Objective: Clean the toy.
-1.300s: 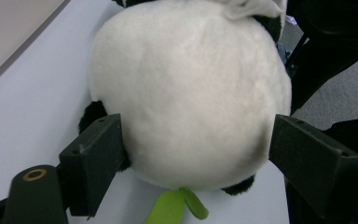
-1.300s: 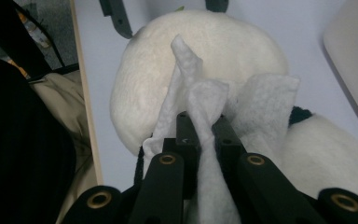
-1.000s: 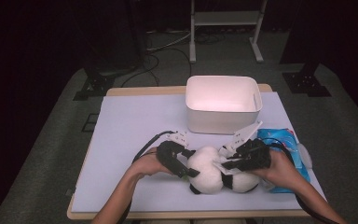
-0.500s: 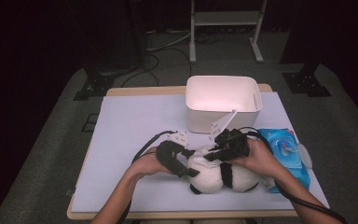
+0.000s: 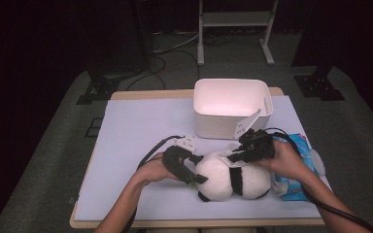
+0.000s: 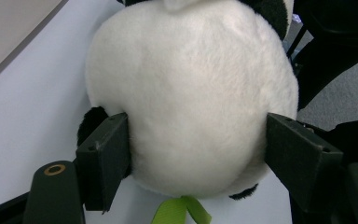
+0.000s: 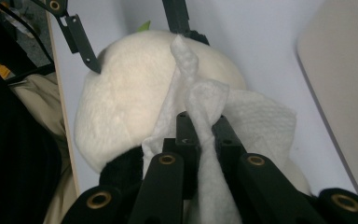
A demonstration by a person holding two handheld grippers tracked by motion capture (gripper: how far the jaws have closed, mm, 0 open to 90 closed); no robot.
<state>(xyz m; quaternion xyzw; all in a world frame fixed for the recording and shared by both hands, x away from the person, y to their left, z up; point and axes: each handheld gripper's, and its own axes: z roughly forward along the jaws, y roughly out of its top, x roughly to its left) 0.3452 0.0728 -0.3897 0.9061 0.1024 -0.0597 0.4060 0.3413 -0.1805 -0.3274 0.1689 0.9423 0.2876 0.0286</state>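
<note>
Left gripper (image 6: 198, 154) jaws clamp the panda (image 6: 191, 93); right gripper (image 7: 205, 133) jaws pinch a wipe (image 7: 200, 107) against it; wiping appears under way, unfinished

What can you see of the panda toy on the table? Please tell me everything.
The panda is a round plush toy, white and fluffy, with a black band around its middle and black limbs. It lies on its side on the white table, in front of the white bin. A green tag shows at its base in the left gripper view. The left tongs clamp its white body on both sides. The right tongs press a white wipe on its top.
</note>
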